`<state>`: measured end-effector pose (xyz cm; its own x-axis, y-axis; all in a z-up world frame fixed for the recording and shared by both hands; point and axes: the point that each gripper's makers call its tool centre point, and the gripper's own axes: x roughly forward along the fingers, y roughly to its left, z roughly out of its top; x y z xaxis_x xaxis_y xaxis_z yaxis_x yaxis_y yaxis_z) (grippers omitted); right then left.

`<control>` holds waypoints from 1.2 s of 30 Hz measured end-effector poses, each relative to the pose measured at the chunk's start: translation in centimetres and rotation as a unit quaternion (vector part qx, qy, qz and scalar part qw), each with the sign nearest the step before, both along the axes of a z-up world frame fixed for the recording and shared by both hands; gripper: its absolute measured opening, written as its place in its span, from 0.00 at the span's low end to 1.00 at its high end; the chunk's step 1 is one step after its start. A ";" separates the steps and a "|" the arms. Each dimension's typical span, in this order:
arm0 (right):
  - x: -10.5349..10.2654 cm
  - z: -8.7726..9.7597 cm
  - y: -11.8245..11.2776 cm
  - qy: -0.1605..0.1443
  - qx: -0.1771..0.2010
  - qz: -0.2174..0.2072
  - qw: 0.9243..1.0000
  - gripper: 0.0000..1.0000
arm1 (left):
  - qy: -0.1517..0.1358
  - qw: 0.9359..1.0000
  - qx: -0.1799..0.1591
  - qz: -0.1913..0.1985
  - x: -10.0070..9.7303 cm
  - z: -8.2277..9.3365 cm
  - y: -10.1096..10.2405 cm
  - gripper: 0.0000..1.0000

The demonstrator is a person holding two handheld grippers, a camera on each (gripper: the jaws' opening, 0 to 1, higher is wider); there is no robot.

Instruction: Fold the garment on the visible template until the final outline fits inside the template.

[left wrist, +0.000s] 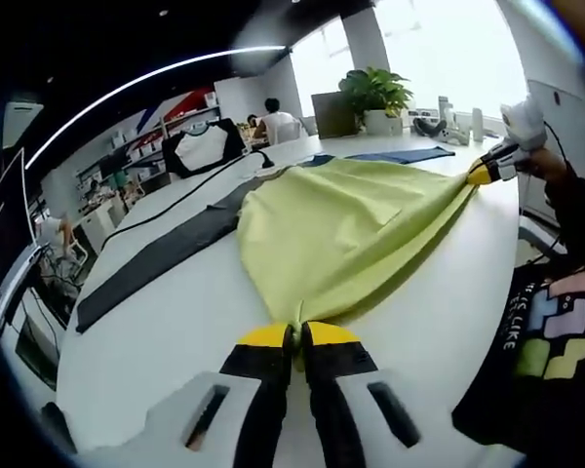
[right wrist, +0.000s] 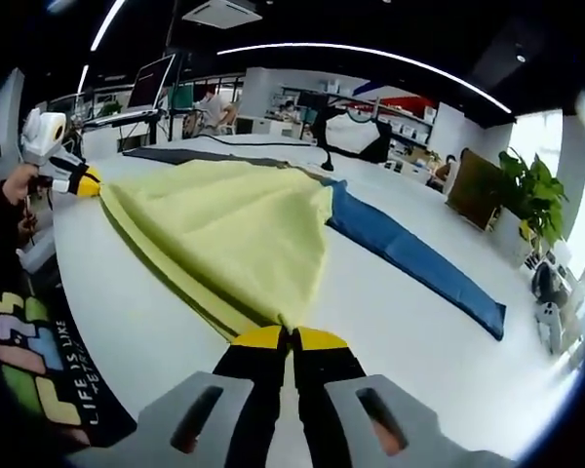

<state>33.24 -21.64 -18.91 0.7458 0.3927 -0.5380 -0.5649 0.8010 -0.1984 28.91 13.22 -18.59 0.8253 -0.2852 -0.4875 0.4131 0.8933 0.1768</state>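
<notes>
Your fingers on the left gripper (left wrist: pixel 294 336) and right gripper (right wrist: pixel 290 339) each pinch a corner of the yellow garment (left wrist: pixel 346 234), stretched between them across the counter (left wrist: pixel 175 322).

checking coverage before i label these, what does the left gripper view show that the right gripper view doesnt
Left gripper view: a dark strip lying beside the yellow-green garment.

Right gripper view: a blue strip stretching away on the garment's far side, and a raised monitor behind the table.

Both: the garment on the white table, each view's own gripper shut on a garment corner, the other gripper, and a potted plant.
</notes>
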 end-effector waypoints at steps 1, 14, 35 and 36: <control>0.0 -0.1 0.0 0.000 0.000 0.000 1.000 0.00 | 0.000 1.000 -0.001 0.000 0.0 0.0 0.0 0.05; -0.9 -0.1 0.4 0.033 0.028 0.009 0.999 0.00 | 0.024 1.000 -0.014 -0.003 -0.9 0.0 -0.4 0.05; -1.7 3.4 -1.6 0.010 0.078 0.014 0.997 0.03 | -0.003 0.997 -0.059 -0.041 -2.9 3.4 -1.0 0.09; -1.7 3.7 -1.8 0.007 0.078 0.011 0.997 0.03 | -0.007 0.997 -0.063 -0.044 -3.1 3.7 -1.1 0.06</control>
